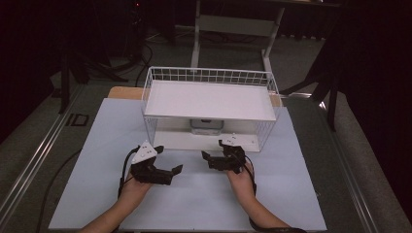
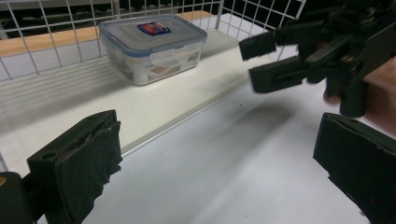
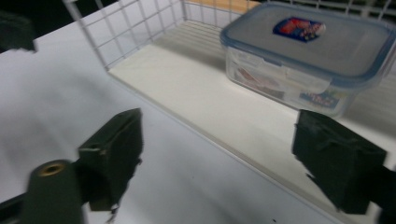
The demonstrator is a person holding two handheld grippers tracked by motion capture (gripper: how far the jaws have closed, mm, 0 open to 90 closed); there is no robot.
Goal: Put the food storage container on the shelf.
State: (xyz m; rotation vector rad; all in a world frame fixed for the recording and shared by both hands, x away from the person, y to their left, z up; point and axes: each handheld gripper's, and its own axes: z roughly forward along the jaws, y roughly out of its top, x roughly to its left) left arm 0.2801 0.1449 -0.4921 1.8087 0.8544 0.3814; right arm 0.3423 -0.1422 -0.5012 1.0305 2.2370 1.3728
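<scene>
Here, a person sits at a white table (image 1: 194,194) holding a two-jaw gripper in each hand, both resting in front of a white wire rack (image 1: 210,107) with two levels. On the lower level, under the upper shelf (image 1: 209,99), stands a clear plastic food box (image 2: 152,46) with a blue-rimmed snap lid and a small red-and-blue label. It sits upright on the rack's floor, toward the back, near the rear wire wall.

The left gripper (image 1: 170,171) lies low over the table with its jaws wide apart and nothing between them. The right gripper (image 1: 208,159) points across toward the left one, just in front of the rack's open front edge; its jaws also stand wide apart and empty. In the right gripper view the box sits beyond the two black pads (image 3: 114,154), apart from them, with a strip of bare rack floor in between.

Neither gripper touches the box. Judging by the pose, the box looks freshly set on the lower level, or is about to be taken out; the pictures do not settle which. If a pick-up comes next, a gripper must turn toward the rack, go in low under the upper shelf, and straddle the box across its narrower width, since the lid's side clips stick out.
</scene>
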